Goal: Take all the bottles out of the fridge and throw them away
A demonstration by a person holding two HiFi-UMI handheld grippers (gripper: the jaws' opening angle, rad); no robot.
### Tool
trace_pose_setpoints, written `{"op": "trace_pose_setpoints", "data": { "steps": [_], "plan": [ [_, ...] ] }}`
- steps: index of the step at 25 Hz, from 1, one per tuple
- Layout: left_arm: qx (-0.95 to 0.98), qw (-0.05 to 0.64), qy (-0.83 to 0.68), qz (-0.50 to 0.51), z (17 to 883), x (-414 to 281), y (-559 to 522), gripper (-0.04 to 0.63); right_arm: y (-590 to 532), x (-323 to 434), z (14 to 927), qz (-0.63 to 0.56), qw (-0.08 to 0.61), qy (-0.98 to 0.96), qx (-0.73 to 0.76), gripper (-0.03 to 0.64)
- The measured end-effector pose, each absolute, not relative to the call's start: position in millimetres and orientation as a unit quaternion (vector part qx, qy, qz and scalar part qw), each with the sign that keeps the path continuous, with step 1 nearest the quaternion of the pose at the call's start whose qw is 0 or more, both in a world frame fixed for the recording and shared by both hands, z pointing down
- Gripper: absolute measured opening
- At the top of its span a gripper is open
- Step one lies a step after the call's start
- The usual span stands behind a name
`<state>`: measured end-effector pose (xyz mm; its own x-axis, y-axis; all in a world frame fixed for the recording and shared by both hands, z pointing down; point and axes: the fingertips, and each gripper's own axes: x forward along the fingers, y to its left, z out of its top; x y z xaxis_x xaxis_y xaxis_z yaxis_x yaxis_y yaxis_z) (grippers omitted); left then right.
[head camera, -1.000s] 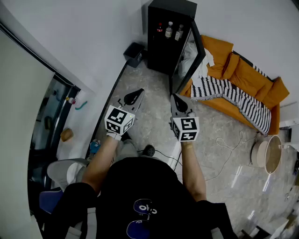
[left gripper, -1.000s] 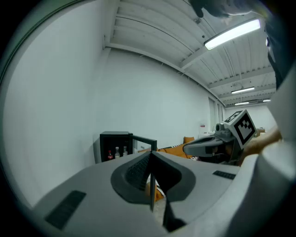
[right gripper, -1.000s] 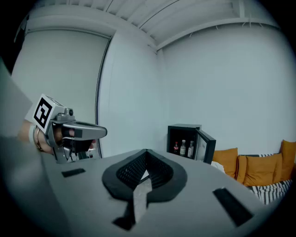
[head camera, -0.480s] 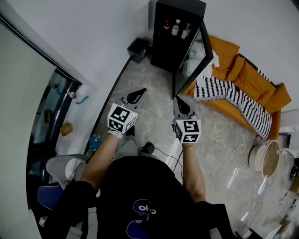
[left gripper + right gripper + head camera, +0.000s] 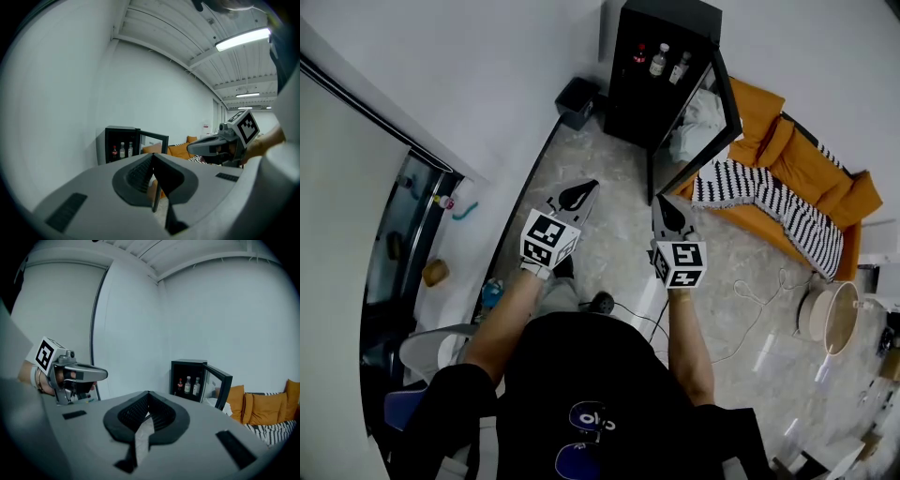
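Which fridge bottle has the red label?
The leftmost bottle in the fridge: dark with a red label. The middle bottle and right bottle are pale.

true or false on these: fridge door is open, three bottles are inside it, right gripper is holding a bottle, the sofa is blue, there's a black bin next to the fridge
1. The fridge door is open. True.
2. Three bottles stand inside it. True.
3. The right gripper is holding a bottle. False: its jaws are together with nothing between them, and it is well short of the fridge.
4. The sofa is blue. False: it is orange, with a black-and-white striped blanket on it.
5. A black bin stands next to the fridge. True.
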<state>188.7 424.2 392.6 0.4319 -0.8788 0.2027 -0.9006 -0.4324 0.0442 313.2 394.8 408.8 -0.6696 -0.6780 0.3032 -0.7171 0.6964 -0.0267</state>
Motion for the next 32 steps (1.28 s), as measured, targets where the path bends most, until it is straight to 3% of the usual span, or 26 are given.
{"op": "trace_pose_setpoints", "data": {
  "steps": [18,32],
  "plan": [
    [0.862,0.068,-0.499,0.058,395.1,52.3,387.2,0.006,367.0,166.2,401.5,0.058,0.155,-0.905,0.392,0.006],
    [0.866,0.056,-0.491,0.077,402.8,37.0,348.2,0.006,322.9,159.9,398.4,0.052,0.127,-0.899,0.415,0.006]
  ]
}}
